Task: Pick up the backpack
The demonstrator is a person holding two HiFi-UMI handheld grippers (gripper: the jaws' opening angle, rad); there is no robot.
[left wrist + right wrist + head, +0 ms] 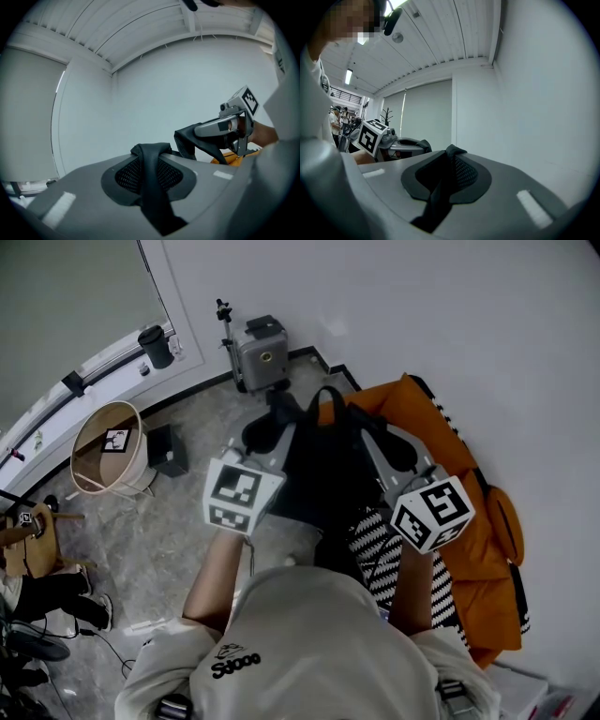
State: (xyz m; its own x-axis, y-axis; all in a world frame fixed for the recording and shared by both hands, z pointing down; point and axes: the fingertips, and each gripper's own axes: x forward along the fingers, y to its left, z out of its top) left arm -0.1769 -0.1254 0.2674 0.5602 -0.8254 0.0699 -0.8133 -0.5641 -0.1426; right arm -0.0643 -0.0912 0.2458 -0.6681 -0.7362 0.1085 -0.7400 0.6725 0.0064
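The black backpack [323, 470] hangs in the air between my two grippers, in front of an orange cushion. My left gripper [265, 430] is shut on one black shoulder strap [152, 178], which runs up between its jaws and folds over their tips. The right gripper [398, 442] is shut on the other strap [443, 180] in the same way. In the left gripper view, the right gripper [224, 127] shows at the right with its strap [187, 140] looped from it. The left gripper [401, 143] with its marker cube shows in the right gripper view.
The orange cushion [487, 568] with a black-and-white striped cloth [375, 549] lies against the white wall at right. A round basket [108, 451], a small black box [169, 448], a grey box-shaped device [261, 352] and a black bin [155, 345] stand on the stone floor.
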